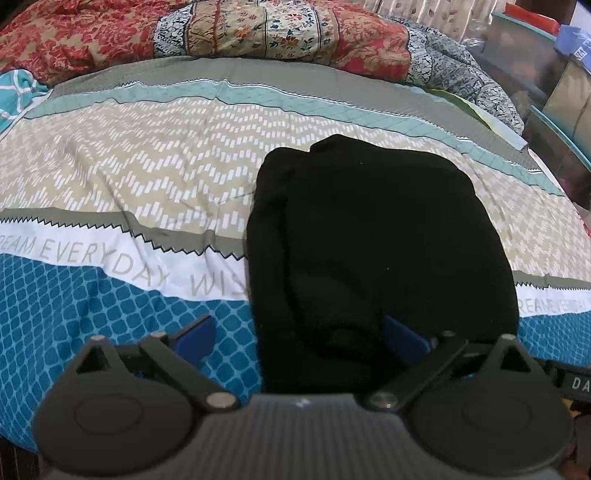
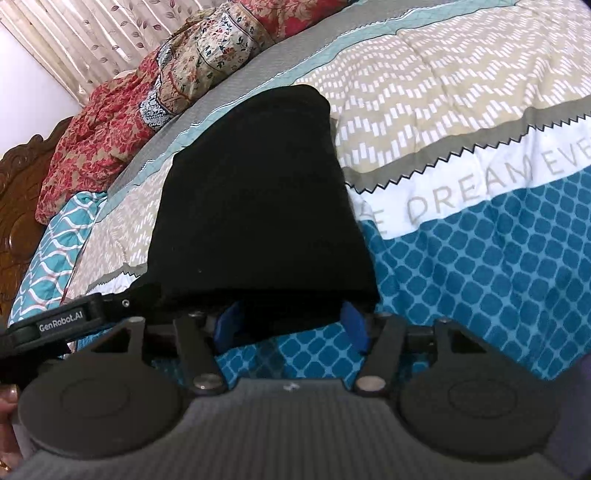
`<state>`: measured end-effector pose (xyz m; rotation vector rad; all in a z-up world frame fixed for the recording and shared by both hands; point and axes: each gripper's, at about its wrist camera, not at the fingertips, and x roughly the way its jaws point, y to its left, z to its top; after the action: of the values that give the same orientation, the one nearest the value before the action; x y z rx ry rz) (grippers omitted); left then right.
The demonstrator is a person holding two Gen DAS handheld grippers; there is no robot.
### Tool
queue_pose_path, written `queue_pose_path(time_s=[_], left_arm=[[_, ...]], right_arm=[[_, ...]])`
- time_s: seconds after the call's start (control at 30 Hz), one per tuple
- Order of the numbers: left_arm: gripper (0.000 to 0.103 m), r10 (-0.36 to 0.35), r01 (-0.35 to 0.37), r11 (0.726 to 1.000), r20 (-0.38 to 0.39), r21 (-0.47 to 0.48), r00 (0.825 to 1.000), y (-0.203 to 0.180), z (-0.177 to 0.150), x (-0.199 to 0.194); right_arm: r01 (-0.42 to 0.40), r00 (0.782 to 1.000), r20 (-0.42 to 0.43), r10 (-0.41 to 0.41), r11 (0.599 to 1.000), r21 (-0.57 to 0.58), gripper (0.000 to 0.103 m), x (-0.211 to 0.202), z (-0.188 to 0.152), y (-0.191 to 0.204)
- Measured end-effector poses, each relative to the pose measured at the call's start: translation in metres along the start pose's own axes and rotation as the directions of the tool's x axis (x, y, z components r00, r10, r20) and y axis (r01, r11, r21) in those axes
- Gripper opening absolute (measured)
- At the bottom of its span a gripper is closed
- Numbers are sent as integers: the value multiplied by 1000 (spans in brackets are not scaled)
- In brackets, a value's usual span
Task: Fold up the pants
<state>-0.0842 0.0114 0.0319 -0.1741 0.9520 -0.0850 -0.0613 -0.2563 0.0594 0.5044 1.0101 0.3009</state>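
While a rumpled red floral blanket (image 1: 110, 37) is heaped at the far side of the patterned bedspread (image 1: 129, 166), I see nothing lying between my grippers and the pants (image 1: 369, 229). They are black, folded into a compact stack on the bedspread. My left gripper (image 1: 301, 332) and right gripper (image 2: 291, 325) both have jaws spread wide at the stack's near edge.

The folded black pants (image 1: 376, 236) lie on the patterned bedspread (image 1: 140, 177) near the bed's near edge. The left gripper (image 1: 299, 332) is spread wide, its blue fingers (image 1: 197, 334) straddling the pants' near end. A red floral quilt (image 1: 207, 33) is bunched along the far edge.
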Motion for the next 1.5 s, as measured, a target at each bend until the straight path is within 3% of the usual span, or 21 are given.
queue_pose_path(time_s=[0.23, 0.57, 0.67, 0.9, 1.27, 1.5], left_arm=[[103, -8, 8, 1000, -9, -21, 1000, 4, 0, 3], [103, -36, 35, 998, -17, -56, 999, 9, -1, 7], [103, -50, 48, 996, -24, -71, 998, 12, -2, 10], [103, -89, 86, 992, -28, -94, 996, 19, -5, 14], [103, -150, 156, 978, 52, -140, 987, 30, -19, 11], [103, -179, 185, 969, 52, -166, 983, 37, -19, 13]], right_arm=[[-4, 1000, -3, 4, 999, -40, 81, 5, 2, 5], [-20, 1000, -16, 19, 998, -60, 94, 12, 3, 9], [-53, 998, -19, 52, 997, -52, 103, 13, 1, 9], [-42, 999, -21, 41, 997, -65, 103, 14, 2, 11], [-22, 999, -24, 20, 996, -82, 103, 16, 2, 14], [-14, 1000, -27, 12, 996, -92, 103, 17, 2, 16]])
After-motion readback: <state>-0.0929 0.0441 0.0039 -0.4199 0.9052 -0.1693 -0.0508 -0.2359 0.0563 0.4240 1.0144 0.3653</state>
